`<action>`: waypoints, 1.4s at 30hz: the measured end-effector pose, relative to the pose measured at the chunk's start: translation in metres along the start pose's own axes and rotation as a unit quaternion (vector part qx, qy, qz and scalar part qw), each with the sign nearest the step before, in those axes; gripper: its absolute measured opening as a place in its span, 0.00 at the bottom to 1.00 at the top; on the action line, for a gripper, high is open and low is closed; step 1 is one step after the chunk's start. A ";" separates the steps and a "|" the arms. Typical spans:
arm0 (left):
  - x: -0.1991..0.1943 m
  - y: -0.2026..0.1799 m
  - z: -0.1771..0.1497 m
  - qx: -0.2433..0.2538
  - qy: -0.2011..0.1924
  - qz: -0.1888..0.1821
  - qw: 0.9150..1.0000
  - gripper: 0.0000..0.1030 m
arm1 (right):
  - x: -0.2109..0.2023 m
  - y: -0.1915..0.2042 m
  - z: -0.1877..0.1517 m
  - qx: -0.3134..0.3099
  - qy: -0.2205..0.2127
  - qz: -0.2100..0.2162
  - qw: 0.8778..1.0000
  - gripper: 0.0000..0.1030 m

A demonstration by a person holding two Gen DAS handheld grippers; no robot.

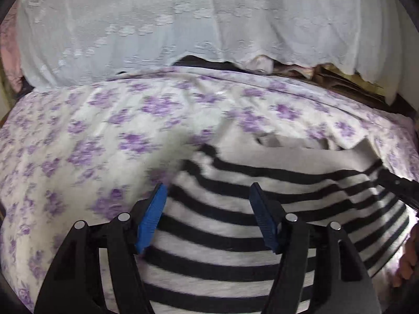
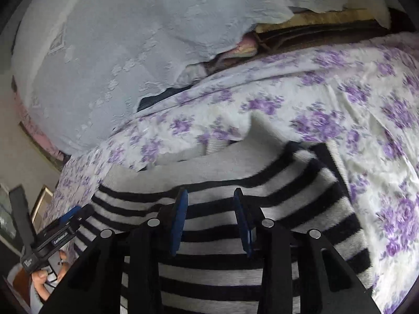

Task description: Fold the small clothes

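Observation:
A small black-and-white striped garment (image 1: 235,222) lies spread on a bed covered by a white sheet with purple flowers (image 1: 91,136). My left gripper (image 1: 208,191) is open and empty, hovering over the garment's left part near its edge. In the right wrist view the same striped garment (image 2: 217,217) fills the lower middle, its plain grey top part toward the far side. My right gripper (image 2: 210,196) is open and empty above the garment's upper middle. The left gripper also shows in the right wrist view (image 2: 68,217) at the lower left, held by a hand.
A pale lace cover (image 1: 157,26) is draped over a pile at the far side of the bed. Folded fabrics (image 2: 301,31) show under its edge. The flowered sheet (image 2: 366,120) extends around the garment. A picture frame (image 2: 42,198) stands beyond the bed's left edge.

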State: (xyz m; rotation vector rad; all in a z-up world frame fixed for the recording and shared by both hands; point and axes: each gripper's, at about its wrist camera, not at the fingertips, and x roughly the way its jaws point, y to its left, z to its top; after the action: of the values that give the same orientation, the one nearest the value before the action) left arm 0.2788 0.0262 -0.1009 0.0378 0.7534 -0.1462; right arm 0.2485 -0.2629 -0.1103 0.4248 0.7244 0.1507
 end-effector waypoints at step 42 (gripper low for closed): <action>0.053 0.043 -0.006 -0.081 0.042 0.063 0.994 0.96 | 0.019 -0.030 -0.005 0.018 -0.025 -0.082 0.996 0.44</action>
State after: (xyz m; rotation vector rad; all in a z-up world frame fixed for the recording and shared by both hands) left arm 0.3190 0.0626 -0.1418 -0.0637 0.8424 0.0373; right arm 0.2591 -0.2833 -0.1378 0.4000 0.7102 -0.0271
